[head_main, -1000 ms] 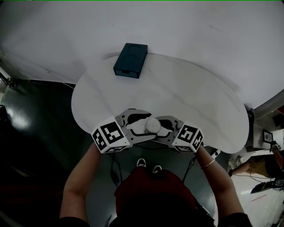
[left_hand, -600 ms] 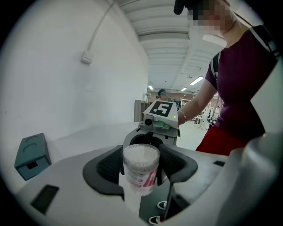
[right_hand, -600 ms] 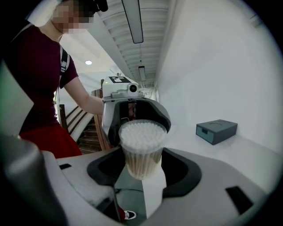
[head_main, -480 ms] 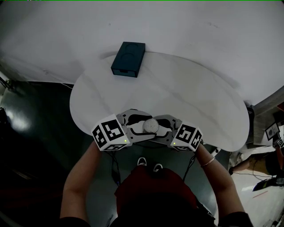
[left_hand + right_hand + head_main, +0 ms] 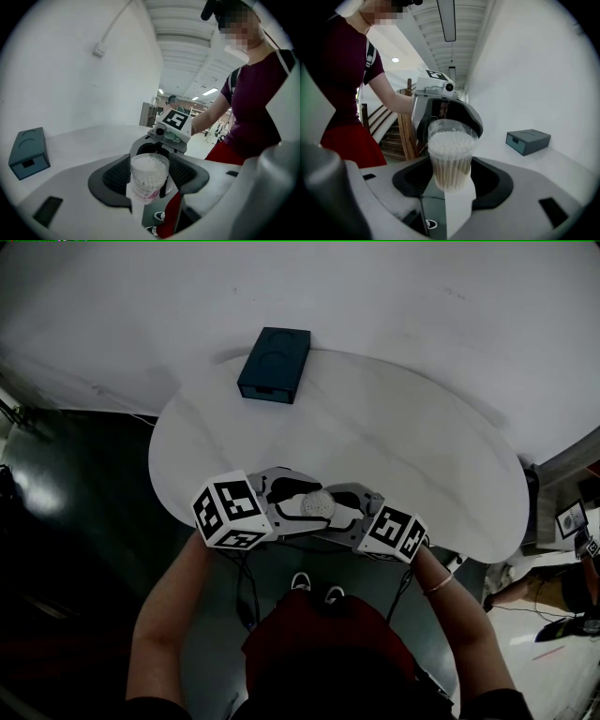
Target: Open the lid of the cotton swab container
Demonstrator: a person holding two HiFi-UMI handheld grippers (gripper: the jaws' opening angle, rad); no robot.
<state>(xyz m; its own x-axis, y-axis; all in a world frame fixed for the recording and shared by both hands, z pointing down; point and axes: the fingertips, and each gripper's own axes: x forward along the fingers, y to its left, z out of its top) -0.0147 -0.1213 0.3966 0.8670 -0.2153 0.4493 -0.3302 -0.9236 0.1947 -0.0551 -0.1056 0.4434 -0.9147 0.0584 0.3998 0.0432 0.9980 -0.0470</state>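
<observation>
- Our left gripper (image 5: 286,502) has tipped slightly; it and our right gripper (image 5: 349,509) still clamp the swab container (image 5: 317,504).
- We count one container, one box (image 5: 274,365).

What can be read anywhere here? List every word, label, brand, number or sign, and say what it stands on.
No text can be read in any view.
Label on the cotton swab container: pinkish, too blurred to read.
Squares on the marker cubes: black-and-white patterns, no letters or numbers.
Top of the blue box: a round outline, no print visible.
</observation>
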